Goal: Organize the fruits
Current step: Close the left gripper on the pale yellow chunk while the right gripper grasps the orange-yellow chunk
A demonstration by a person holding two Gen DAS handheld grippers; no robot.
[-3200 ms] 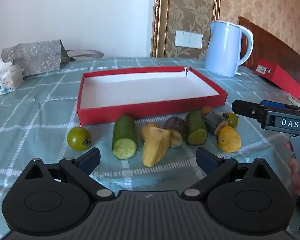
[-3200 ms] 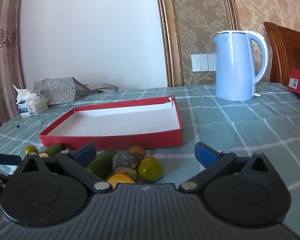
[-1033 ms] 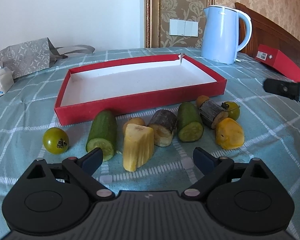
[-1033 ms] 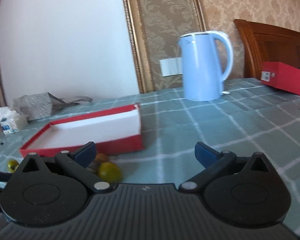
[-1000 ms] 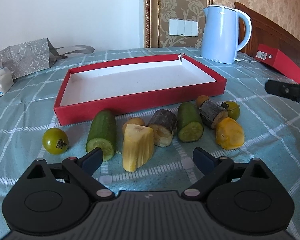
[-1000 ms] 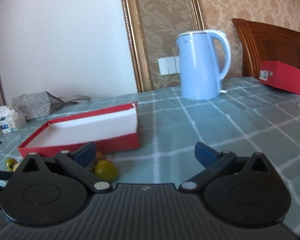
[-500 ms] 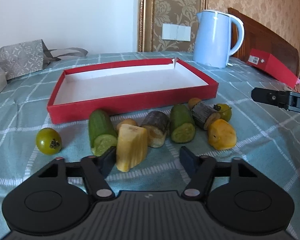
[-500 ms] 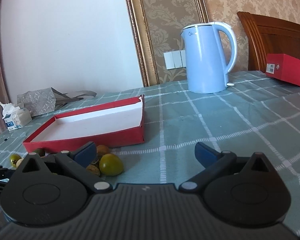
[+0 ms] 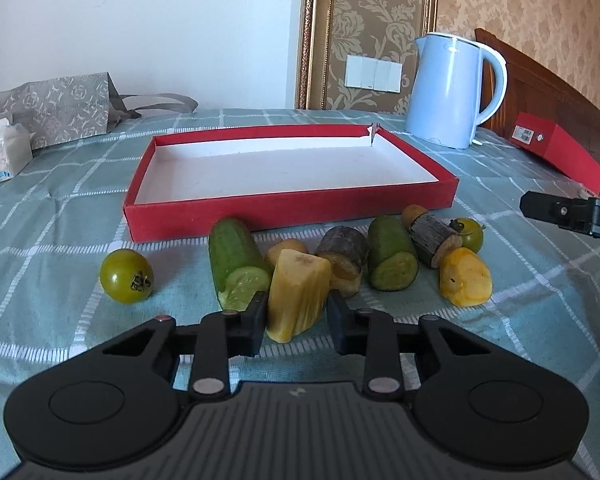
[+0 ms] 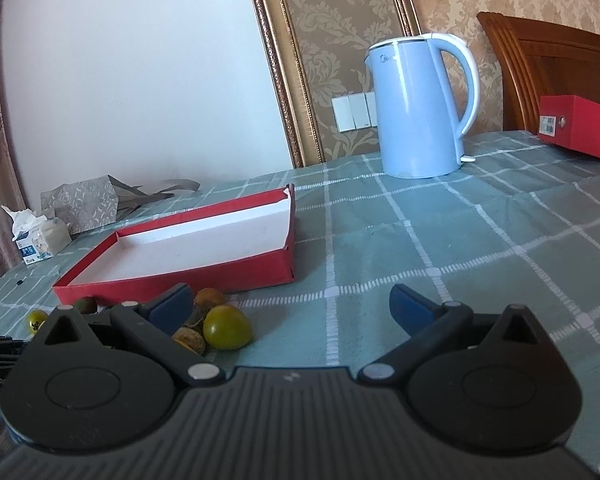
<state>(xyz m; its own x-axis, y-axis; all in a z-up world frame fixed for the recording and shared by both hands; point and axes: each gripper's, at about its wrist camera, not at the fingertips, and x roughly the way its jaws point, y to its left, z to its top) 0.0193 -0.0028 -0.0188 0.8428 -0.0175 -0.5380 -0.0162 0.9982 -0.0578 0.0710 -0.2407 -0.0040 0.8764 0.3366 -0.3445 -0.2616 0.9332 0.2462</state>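
Observation:
A yellow banana piece (image 9: pixel 296 296) stands on the checked cloth with my left gripper (image 9: pixel 296 322) closing on it, one black pad against each side. Around it lie two cucumber pieces (image 9: pixel 236 260) (image 9: pixel 392 256), a dark stub (image 9: pixel 346 248), a bark-covered log piece (image 9: pixel 432 236), a yellow chunk (image 9: pixel 464 282) and two green tomatoes (image 9: pixel 126 276) (image 9: pixel 470 234). Behind them sits the empty red tray (image 9: pixel 292 204). My right gripper (image 10: pixel 292 306) is open with nothing between its blue pads, right of a green tomato (image 10: pixel 226 326) and the tray (image 10: pixel 180 276).
A light blue kettle (image 9: pixel 448 92) stands behind the tray's right corner. A red box (image 9: pixel 556 152) lies at the far right by a wooden headboard. A tissue pack (image 9: pixel 0 156) and a patterned paper bag (image 9: pixel 56 108) sit at the back left.
My left gripper's jaws have gone from wide open to closed on the banana piece. The right gripper stays open and its view has shifted slightly.

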